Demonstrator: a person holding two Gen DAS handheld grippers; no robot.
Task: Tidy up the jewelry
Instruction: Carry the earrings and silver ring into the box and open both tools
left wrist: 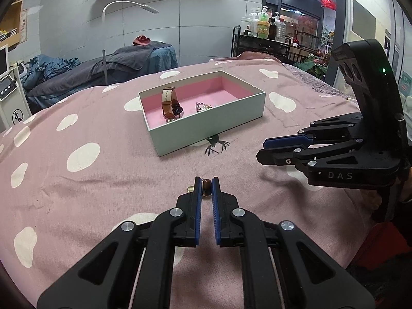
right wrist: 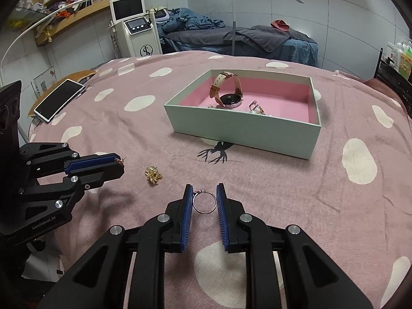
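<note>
1. Ring (right wrist: 204,203) stands upright, hoop facing the camera, clamped between the right tongs (right wrist: 204,202) above the bedspread (right wrist: 283,180).
2. Left tongs (left wrist: 206,188) pinch a brown bead piece (left wrist: 206,186).
3. Gold charm (right wrist: 153,173) lies between them; box (right wrist: 244,128) with watch (right wrist: 229,95) beyond.

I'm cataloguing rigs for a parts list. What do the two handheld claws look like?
Both are matte black plastic linkages with silver pivot pins and ribbed blue pads. The left claw body reads "GenRobot.AI"; the right claw body reads "DAS" and shows a green light.
</note>
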